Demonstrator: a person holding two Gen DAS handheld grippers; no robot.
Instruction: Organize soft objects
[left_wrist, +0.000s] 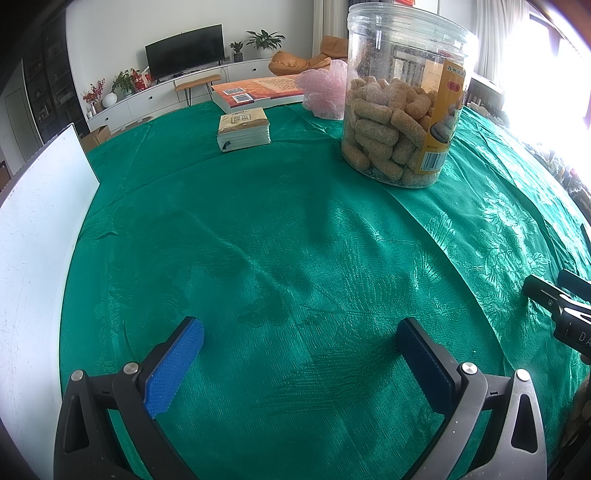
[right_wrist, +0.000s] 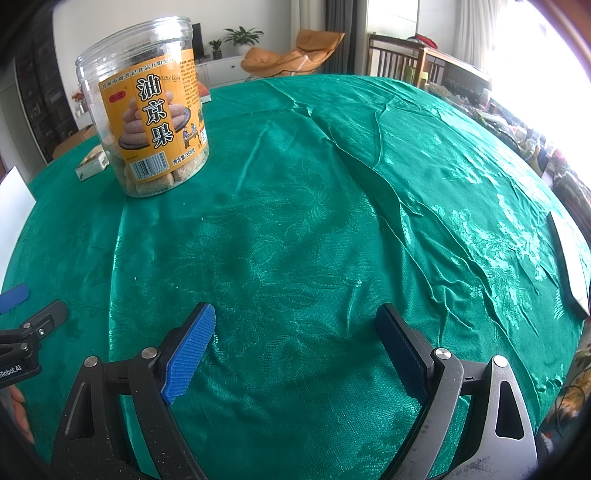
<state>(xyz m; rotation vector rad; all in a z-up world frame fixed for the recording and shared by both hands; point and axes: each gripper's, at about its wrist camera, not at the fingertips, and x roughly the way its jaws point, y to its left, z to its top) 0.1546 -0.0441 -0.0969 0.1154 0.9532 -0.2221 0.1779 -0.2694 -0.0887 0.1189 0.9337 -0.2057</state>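
Observation:
A pink mesh bath puff (left_wrist: 322, 92) lies at the far side of the green tablecloth (left_wrist: 295, 240), behind a clear snack jar (left_wrist: 402, 99). A tissue pack (left_wrist: 243, 129) lies left of the jar; it peeks out beside the jar in the right wrist view (right_wrist: 91, 164). My left gripper (left_wrist: 301, 328) is open and empty, low over the cloth. My right gripper (right_wrist: 295, 317) is open and empty over bare cloth (right_wrist: 314, 221), right of the jar (right_wrist: 147, 107). Each gripper shows at the edge of the other's view.
A thick book (left_wrist: 258, 92) lies at the far table edge. A white board (left_wrist: 37, 240) stands along the left edge. A flat white-edged object (right_wrist: 569, 258) lies at the right edge. A TV, plants and an orange chair are beyond the table.

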